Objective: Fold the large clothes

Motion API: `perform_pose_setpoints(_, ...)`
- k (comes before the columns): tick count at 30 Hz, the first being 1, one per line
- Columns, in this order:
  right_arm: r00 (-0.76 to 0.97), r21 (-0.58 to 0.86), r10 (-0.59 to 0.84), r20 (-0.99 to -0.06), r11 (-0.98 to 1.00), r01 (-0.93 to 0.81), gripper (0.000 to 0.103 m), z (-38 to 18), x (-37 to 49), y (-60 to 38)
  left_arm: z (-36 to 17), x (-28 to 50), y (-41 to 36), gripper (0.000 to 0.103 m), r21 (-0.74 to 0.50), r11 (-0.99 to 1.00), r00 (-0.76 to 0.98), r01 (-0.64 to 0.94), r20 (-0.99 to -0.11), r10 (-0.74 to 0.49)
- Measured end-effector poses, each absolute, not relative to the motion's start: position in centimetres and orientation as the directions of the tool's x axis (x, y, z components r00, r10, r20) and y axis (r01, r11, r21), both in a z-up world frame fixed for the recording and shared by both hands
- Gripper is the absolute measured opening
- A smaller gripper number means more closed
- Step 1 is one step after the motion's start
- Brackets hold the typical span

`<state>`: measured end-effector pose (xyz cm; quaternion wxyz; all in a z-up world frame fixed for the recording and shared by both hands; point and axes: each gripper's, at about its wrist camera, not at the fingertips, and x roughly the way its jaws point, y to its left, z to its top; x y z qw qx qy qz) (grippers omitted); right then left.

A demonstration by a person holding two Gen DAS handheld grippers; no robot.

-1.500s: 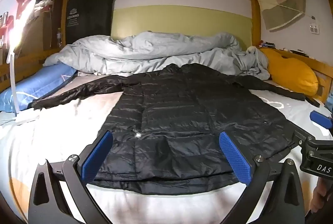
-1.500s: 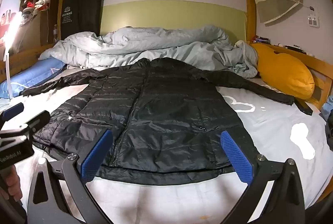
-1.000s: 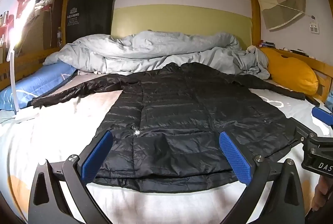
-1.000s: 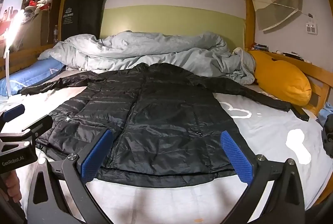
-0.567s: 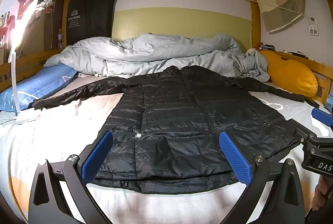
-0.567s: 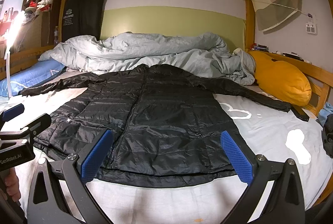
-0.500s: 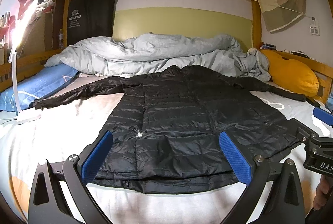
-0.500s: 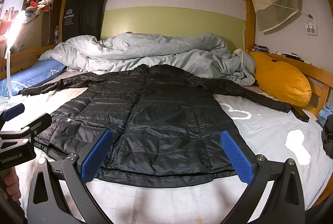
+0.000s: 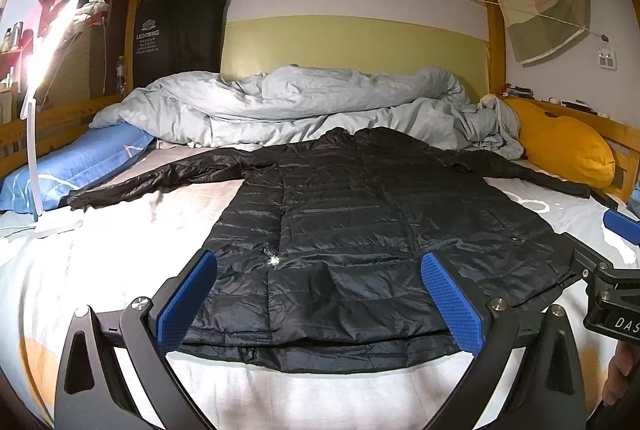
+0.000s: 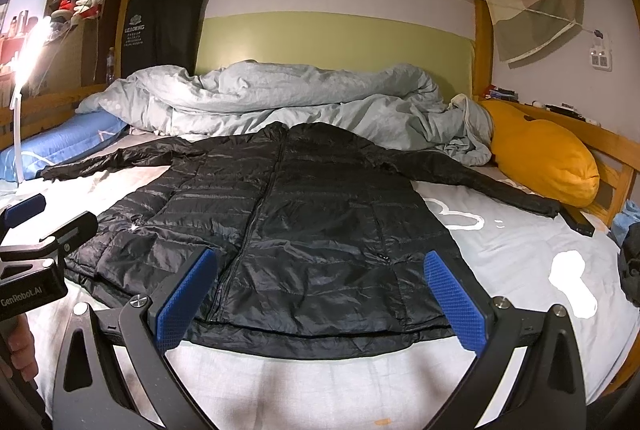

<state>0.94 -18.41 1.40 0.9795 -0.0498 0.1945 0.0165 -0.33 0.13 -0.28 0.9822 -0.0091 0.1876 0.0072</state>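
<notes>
A black puffer jacket [image 9: 360, 230] lies spread flat on the bed [image 9: 100, 262], front up with its zipper closed, hem toward the near edge and collar toward the heaped grey duvet [image 9: 304, 106] at the far end. Its sleeves reach out sideways: one toward the blue pillow [image 9: 80, 162] at the left edge, the other toward the yellow pillow [image 10: 544, 158] at the right edge, where its cuff ends close to a small dark flat object (possibly a phone or remote; too small to tell).

The left gripper [image 9: 320, 294] hangs above the hem with its blue pads wide apart and nothing between them. The right gripper [image 10: 322, 294] is likewise spread and empty above the hem's right part. A lit lamp [image 9: 38, 78] stands at the bed's left edge.
</notes>
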Motion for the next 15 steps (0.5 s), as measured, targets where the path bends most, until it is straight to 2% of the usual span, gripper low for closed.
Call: perform_pose_setpoints(15, 0.918, -0.092, -0.004, -0.397, 0.995, -0.035, 0.103, 0.79, 1.42, -18.52, -0.50, -0.21, 0.66, 0.103, -0.017, 0.999, 0.927, -0.034, -0.375, 0.025)
